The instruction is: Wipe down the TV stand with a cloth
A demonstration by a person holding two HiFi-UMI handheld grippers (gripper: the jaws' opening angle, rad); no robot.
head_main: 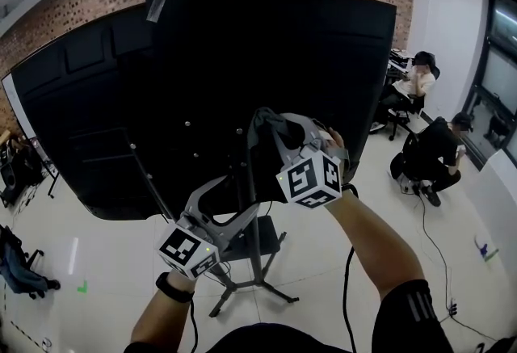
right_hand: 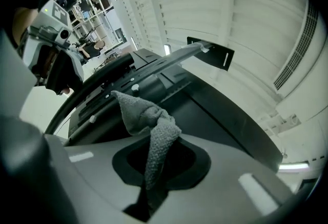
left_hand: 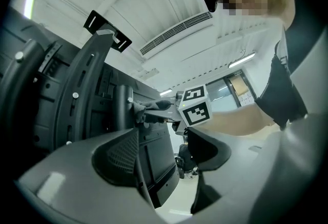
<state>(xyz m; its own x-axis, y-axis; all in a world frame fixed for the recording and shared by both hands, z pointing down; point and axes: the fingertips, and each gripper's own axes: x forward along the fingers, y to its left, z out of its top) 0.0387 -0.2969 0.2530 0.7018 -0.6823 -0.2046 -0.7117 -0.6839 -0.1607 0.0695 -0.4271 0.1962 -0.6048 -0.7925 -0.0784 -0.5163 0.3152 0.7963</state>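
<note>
Nearest, low at the left, the left gripper [head_main: 230, 194] is held with its jaws apart and nothing between them, just beside the TV stand [head_main: 257, 262]. The stand's upright column [left_hand: 121, 110] rises behind the big black TV [head_main: 202, 60]. To the right, the right gripper [head_main: 279, 141] is clamped on a grey cloth [right_hand: 148, 125], whose loose end is held at the column's upper part (actual contact cannot be confirmed). Wiping is judged to be at its start. A downward stroke along the column is called for next, with the cloth pressed flat. Care is needed at the TV's lower edge and the mounting brackets. Open floor is seen around the stand's legs, though a cable [head_main: 432, 250] trails at the right. Two seated people [head_main: 432, 153] are well apart, far right.
</note>
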